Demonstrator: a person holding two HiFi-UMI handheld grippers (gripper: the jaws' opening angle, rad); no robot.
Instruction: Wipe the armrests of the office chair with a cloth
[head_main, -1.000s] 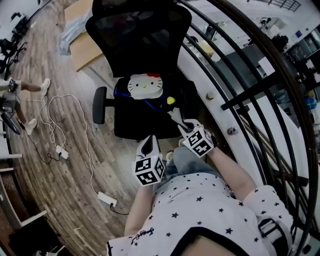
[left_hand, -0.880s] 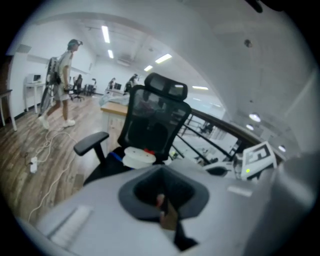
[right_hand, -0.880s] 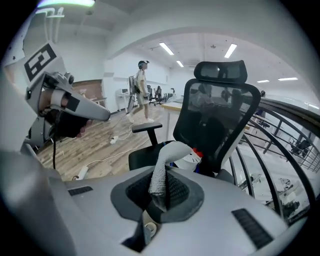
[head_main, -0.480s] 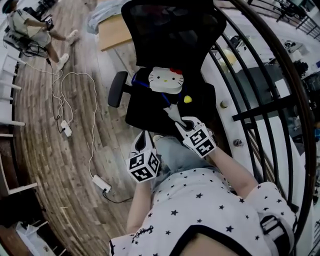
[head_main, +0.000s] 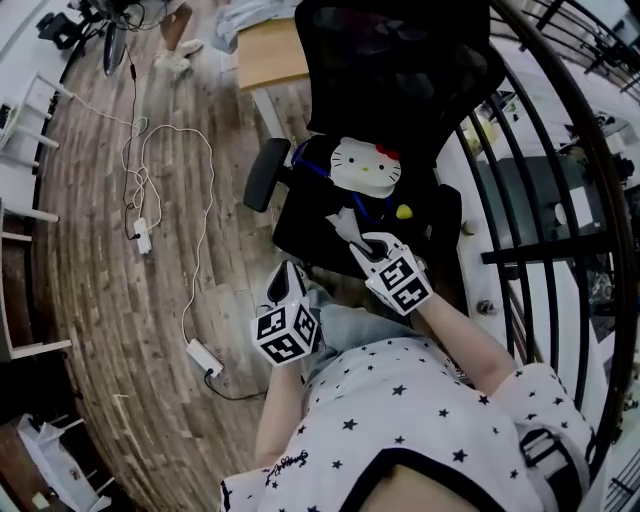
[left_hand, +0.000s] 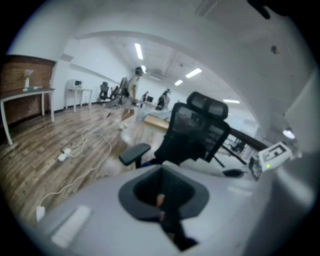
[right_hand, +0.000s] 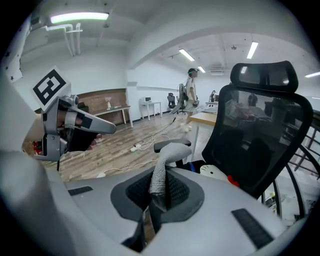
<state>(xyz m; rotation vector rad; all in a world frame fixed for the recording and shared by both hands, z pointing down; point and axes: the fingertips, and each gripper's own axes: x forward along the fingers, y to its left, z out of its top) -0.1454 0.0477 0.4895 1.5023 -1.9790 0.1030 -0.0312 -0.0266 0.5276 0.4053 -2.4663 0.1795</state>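
The black office chair stands ahead of me with a white cat-face cushion on its seat. Its left armrest sticks out toward the wooden floor; the right armrest is by the railing. My right gripper is over the seat's front edge, shut on a grey cloth that droops over its jaws. In the right gripper view, the left armrest shows just behind the cloth. My left gripper hangs lower left of the seat, jaws together, nothing in it.
White cables and power strips trail over the wooden floor at left. A black curved railing runs close along the chair's right side. A wooden desk stands behind the chair. A person walks far off in the room.
The head view has swung, so the chair now sits further right and higher. Both grippers keep about the same place; the cloth stays in the right one.
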